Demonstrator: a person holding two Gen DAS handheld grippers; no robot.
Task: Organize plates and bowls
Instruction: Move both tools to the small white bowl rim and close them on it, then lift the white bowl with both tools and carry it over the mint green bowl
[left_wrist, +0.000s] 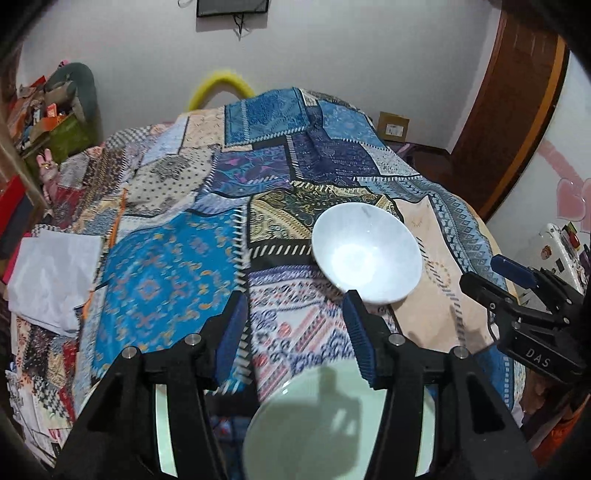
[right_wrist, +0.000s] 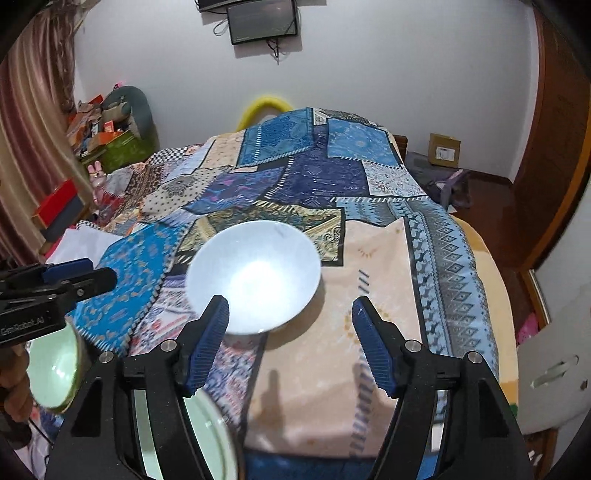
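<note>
On the bed (right_wrist: 376, 280), over its patchwork cover, sits a white bowl (right_wrist: 255, 280), upright, mouth to the ceiling, alone on the cloth. From the right wrist view it lies at about eleven o'clock of the right gripper (right_wrist: 290, 325), just ahead of the left pad; from the left wrist view the same bowl (left_wrist: 367, 254) shows at one o'clock of the left gripper (left_wrist: 295, 317), its near rim just behind the right fingertip. Both grippers stand open and empty, nothing between the pads, neither touching the bowl.

Down at six o'clock under the left gripper lies a pale green plate (left_wrist: 325, 424), partly hidden by the fingers. The right view catches a pale green rim (right_wrist: 218, 439) at seven o'clock and another green dish (right_wrist: 55, 373) at nine, below the left gripper.

Now the handling. The bowl looks hard, glossy and stiff, likely ceramic or glass: slick under rubber, and breakable if knocked, though the bed is soft beneath it. That softness cuts both ways, since a push on one side could tip it. The best hold looks to be the rim, one pad inside and one outside, at the near edge. The plates lie low, so they would want a pinch at the edge.
</note>
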